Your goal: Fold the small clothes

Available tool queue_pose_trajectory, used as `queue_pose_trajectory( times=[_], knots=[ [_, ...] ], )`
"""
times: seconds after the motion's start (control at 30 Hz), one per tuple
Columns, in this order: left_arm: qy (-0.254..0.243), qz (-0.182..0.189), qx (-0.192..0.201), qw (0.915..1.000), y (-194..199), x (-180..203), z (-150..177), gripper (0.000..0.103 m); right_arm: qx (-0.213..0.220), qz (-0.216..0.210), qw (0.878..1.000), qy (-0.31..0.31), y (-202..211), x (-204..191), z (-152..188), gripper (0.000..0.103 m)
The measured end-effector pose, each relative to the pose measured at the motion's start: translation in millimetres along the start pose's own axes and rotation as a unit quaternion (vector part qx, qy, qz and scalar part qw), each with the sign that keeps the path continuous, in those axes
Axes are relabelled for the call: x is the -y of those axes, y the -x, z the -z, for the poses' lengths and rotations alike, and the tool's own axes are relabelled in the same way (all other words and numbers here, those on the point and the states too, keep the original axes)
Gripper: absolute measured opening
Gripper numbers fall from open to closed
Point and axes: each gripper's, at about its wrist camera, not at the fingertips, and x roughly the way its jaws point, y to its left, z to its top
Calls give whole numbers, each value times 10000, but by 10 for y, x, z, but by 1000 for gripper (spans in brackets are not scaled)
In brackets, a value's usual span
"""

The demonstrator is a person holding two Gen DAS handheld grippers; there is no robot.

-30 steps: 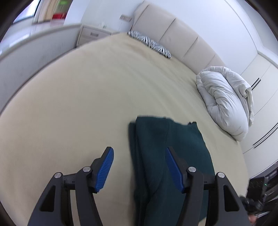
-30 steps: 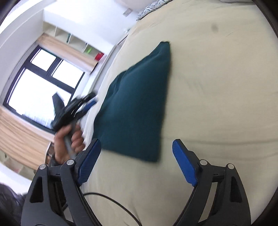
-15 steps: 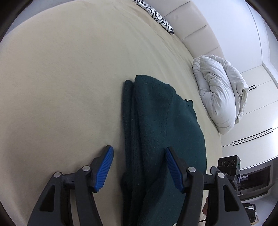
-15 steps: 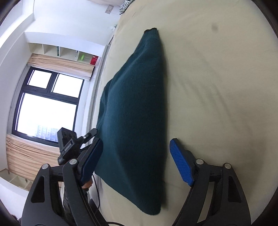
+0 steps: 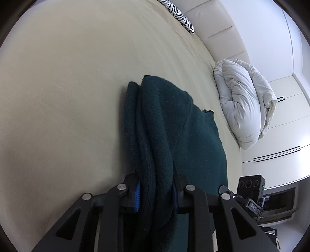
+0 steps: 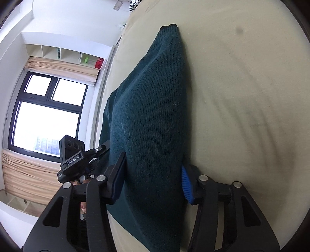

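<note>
Both tongs are biting cloth. Your left tongs (image 5: 156, 191) have just been closing and now pinch the near left edge of the dark green knit sweater (image 5: 170, 124), where several folded layers bunch up between the blue pads (image 5: 137, 192); the right-hand pad there is buried in the knit. Your right tongs (image 6: 153, 180) have also just been closing and now squeeze a thick fold of the same sweater (image 6: 155, 108) at its near right edge, the blue pad (image 6: 186, 183) on the right pressed against the cloth and the left finger dug into it. The sweater lies folded lengthwise on the cream bed (image 5: 64, 100), running away from you towards the far end, its far corner resting flat on the sheet. From the right wrist view you can see your left hand's tool (image 6: 74, 161) just beside the sweater's left edge, with the window (image 6: 44, 114) behind it. From the left wrist view, a rolled white duvet (image 5: 244, 104) sits to the right of the sweater, well apart from it, against the padded headboard (image 5: 219, 25), and a zebra-striped pillow (image 5: 180, 15) lies at the far end of the bed.
</note>
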Motion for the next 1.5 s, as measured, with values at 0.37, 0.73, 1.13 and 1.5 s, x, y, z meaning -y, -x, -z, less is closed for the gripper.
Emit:
queue_pose_trajectory(
  times=[0.37, 0.73, 1.13, 1.5],
  knots=[
    [-993, -118, 117, 9949, 345, 742, 792, 24, 351, 215, 9973, 606, 571, -363, 532, 38],
    [-1468, -138, -26, 9891, 476, 1091, 1626, 24, 600, 184, 9964, 579, 1419, -335, 1627, 38],
    [-1068, -372, -317, 9931, 217, 540, 1997, 27, 433, 282, 9982, 299, 1603, -380, 1841, 38],
    [-776, -53, -249, 9967, 195, 388, 2008, 32, 586, -115, 9982, 64, 1430, -67, 1957, 40]
  ],
)
